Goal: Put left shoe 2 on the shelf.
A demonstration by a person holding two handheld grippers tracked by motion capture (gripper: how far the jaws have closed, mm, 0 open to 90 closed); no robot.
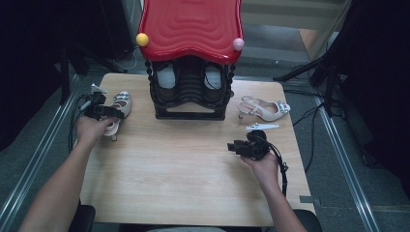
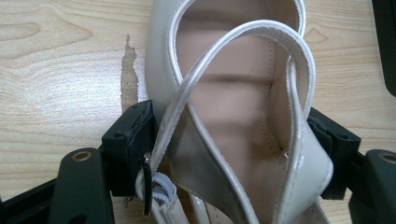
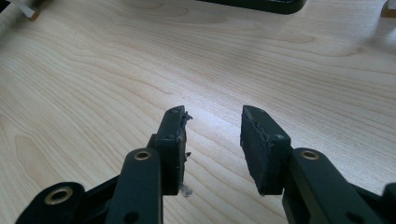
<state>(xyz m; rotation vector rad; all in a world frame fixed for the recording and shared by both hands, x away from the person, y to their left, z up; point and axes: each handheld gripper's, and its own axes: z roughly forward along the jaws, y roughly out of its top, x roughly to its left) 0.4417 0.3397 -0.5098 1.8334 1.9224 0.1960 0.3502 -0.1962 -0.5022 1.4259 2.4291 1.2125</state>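
Left tool (image 2: 229, 154) at the left edge of the wooden worktop (image 1: 183, 164), around the back end of a cream shoe (image 2: 233, 93). Black pads (image 2: 133, 144) right against both sides of the heel part, with the thin strap looped across the opening between them. Pinching the cream shoe, so it looks, with the jaws drawn in a little way. Shoe lying flat on the worktop, toe pointing away from the person, just left of the black rack (image 1: 189, 92) with the red wavy roof (image 1: 191, 26). Two more shoes tucked inside the rack, toes up.

Right tool (image 3: 212, 140) low over bare wood near the right side of the worktop, jaws spread apart, nothing between them. Pads a bit worn and ragged at the edges.

Second cream shoe (image 1: 263, 108) lying on its side to the right of the rack, well apart from the first one and just beyond the right tool.
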